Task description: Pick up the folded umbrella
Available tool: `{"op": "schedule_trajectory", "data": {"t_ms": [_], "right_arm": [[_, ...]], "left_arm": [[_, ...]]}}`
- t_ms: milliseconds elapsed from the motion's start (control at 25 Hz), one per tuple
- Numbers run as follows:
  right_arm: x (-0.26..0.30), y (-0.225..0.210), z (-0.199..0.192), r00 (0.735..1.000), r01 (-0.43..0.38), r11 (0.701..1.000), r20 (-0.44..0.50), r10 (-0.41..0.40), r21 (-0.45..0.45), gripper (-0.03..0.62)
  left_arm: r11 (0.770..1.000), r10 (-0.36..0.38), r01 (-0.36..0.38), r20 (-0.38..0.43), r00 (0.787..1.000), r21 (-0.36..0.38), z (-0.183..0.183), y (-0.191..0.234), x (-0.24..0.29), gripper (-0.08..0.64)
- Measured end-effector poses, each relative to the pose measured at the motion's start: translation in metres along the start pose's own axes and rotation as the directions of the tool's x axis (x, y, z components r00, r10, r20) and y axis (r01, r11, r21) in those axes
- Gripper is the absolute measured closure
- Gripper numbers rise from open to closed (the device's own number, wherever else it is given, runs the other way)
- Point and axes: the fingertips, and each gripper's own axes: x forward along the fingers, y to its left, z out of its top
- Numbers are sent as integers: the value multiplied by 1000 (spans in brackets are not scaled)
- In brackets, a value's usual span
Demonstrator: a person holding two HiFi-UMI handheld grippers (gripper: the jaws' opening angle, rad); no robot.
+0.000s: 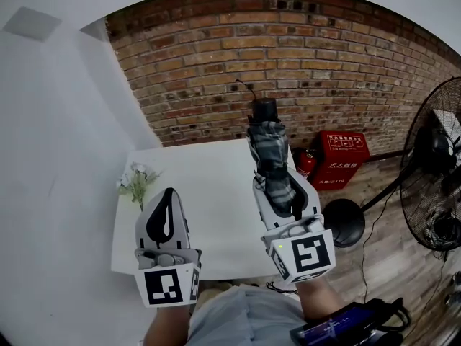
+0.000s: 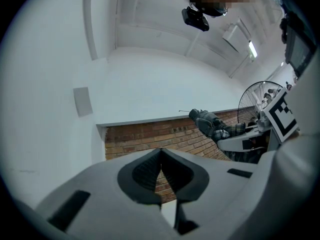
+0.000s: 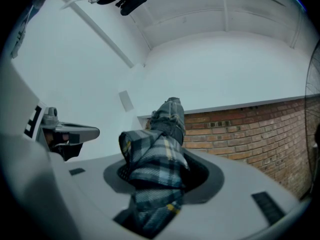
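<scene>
The folded umbrella is grey-blue plaid with a black cap and a thin cord at its far end. It is held up off the white table, pointing away toward the brick wall. My right gripper is shut on its lower part; in the right gripper view the plaid fabric fills the gap between the jaws. My left gripper hangs beside it to the left over the table's near part, shut, with nothing between its fingertips. The left gripper view shows the umbrella off to the right.
A small bunch of pale flowers stands at the table's left edge. A red fire-extinguisher box and an extinguisher sit by the brick wall. A standing fan is at the right, and a dark bag lies on the floor nearby.
</scene>
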Motion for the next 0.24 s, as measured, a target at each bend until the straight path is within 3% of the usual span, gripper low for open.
{"op": "schedule_trajectory", "data": {"t_ms": [240], "right_arm": [[6, -2, 1, 1000, -15, 1000, 2, 15, 2, 388]], "left_arm": [[1000, 9, -9, -6, 1000, 5, 0, 0, 6, 554]]}}
